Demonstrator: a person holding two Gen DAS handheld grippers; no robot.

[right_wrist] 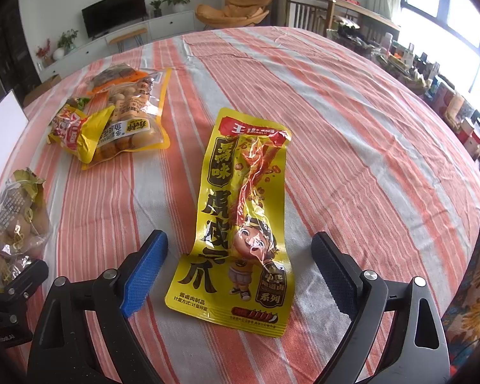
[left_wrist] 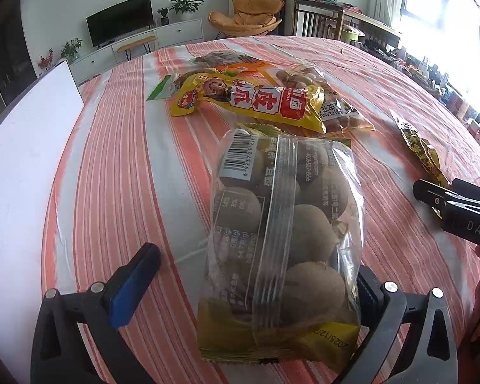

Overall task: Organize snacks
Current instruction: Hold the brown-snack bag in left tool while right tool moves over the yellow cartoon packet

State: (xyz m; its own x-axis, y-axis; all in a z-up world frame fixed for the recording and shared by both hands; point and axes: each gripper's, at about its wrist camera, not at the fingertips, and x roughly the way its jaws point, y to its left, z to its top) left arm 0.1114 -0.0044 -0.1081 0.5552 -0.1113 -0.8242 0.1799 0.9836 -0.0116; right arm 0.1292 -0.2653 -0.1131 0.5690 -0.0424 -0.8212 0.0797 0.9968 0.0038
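Note:
A clear bag of round brown snacks lies flat on the striped tablecloth, between the fingers of my left gripper. The left blue pad stands apart from the bag, and the bag partly hides the right finger. That bag also shows at the left edge of the right wrist view. My right gripper is open around a long yellow chicken-feet packet, with neither pad touching it. The same packet shows in the left wrist view, beside my right gripper's body.
A pile of snack packets sits further back: a yellow packet, a bag of peanuts and an orange packet; the same pile shows in the right wrist view. A white board stands at the table's left edge.

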